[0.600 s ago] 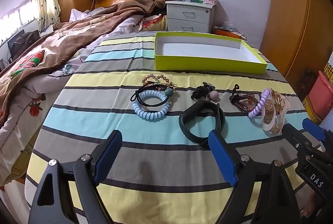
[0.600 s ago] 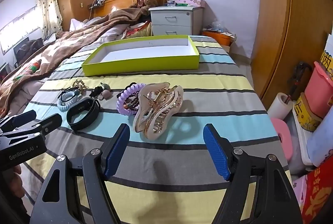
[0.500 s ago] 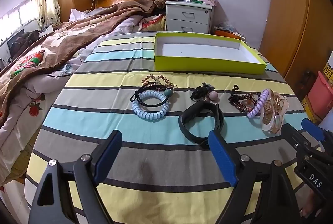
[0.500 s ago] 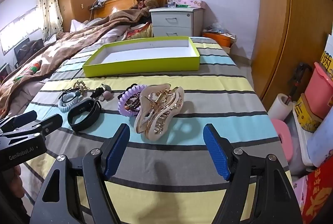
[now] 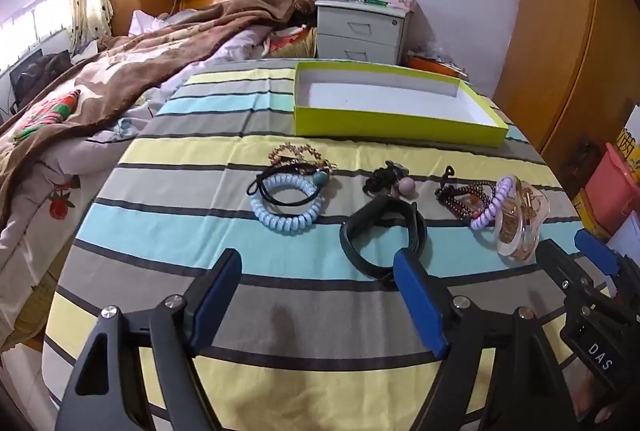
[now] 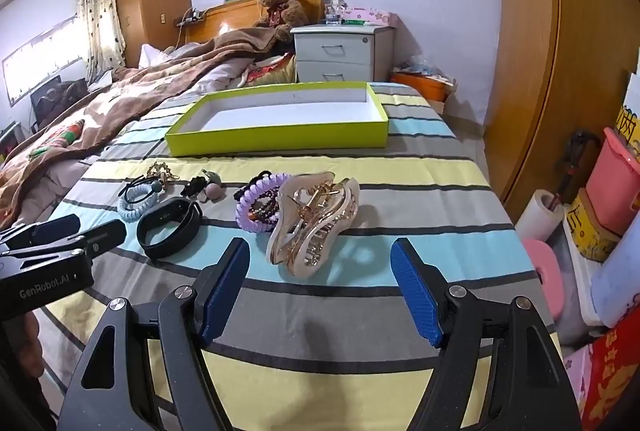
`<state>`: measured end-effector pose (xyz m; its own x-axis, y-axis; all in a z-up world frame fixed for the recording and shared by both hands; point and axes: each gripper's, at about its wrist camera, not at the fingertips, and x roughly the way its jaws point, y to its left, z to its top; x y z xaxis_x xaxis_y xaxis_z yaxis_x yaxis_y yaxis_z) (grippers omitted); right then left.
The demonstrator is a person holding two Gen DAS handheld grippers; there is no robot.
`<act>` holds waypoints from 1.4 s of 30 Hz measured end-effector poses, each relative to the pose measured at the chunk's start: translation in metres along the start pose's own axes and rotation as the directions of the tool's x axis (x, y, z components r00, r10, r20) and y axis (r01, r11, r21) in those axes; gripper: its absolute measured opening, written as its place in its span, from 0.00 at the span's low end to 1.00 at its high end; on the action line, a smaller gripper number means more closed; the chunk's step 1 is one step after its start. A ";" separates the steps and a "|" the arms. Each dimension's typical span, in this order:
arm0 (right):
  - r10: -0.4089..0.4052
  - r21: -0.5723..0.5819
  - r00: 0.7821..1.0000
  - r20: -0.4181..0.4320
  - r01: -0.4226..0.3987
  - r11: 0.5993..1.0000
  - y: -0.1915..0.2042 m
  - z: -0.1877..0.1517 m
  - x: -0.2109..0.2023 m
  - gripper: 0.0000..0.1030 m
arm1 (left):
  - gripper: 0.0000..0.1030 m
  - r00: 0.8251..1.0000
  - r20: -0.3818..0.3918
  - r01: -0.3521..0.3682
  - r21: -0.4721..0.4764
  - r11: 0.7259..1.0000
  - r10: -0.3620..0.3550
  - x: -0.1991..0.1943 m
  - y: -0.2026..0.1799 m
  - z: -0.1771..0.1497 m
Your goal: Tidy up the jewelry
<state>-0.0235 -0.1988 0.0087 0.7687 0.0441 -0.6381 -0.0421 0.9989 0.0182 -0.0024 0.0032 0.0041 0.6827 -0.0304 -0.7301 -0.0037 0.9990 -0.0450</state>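
Lying in a loose row across the striped cloth (image 5: 168, 239) of the worktop, nearer my edge than the far one, are the jewelry pieces I log as follows. Item one: a pale blue spiral hair tie (image 5: 286, 205) with a black elastic band (image 5: 280, 187) lying over it, touching. Item two: a gold chain piece (image 5: 298, 155) just behind those, toward the far edge. Item three: a small dark hair tie with a pink bead (image 5: 394, 181), mid-row. Item four: a black wristband (image 6: 170, 227), standing on its edge as an open loop, nearest my left hand-held gripper (image 5: 318, 303). Item five: a lilac spiral hair tie (image 6: 258, 209) wrapped around dark beaded bracelets (image 6: 264, 207). Item six: a large translucent beige hair claw (image 6: 314, 221), touching the lilac tie on the side toward the right edge.

Container: a shallow lime-green box (image 6: 280, 139), white inside, near the far edge, well apart from the row.

My left hand-held gripper hangs released, pads wide, nothing between them; its right pad overlaps the wristband in view, contact not clear. My right hand-held gripper (image 6: 320, 291) is likewise spread wide and unladen, just short of the hair claw.

Surroundings: a bed with a brown blanket (image 5: 132, 71) along the left edge, a teddy bear (image 6: 280, 7), a grey nightstand (image 6: 340, 51).
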 end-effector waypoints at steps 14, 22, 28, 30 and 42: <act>0.002 0.017 1.000 0.008 -0.002 1.000 -0.002 0.001 -0.003 0.71 | 0.73 0.997 0.008 -0.080 0.008 0.997 0.080 0.001 -0.001 0.001; 0.000 0.012 1.000 0.006 0.000 1.000 -0.001 0.000 -0.004 0.71 | 0.73 0.998 0.014 -0.064 -0.008 0.998 0.065 -0.002 0.002 0.001; -0.001 0.015 1.000 0.006 0.001 1.000 -0.001 0.000 -0.003 0.71 | 0.73 0.997 0.017 -0.073 -0.005 0.997 0.073 -0.003 0.002 0.000; -0.002 0.013 1.000 0.006 0.002 1.000 -0.001 0.000 -0.003 0.71 | 0.73 0.997 0.019 -0.073 -0.007 0.997 0.074 -0.004 0.002 0.000; -0.003 0.015 1.000 0.005 0.003 1.000 0.000 0.001 -0.003 0.71 | 0.73 0.997 0.016 -0.079 -0.004 0.997 0.080 -0.005 0.005 0.000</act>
<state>-0.0253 -0.1991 0.0108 0.7720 0.0407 -0.6343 -0.0303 0.9992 0.0273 -0.0059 0.0079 0.0075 0.6915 0.0497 -0.7207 -0.0608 0.9981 0.0105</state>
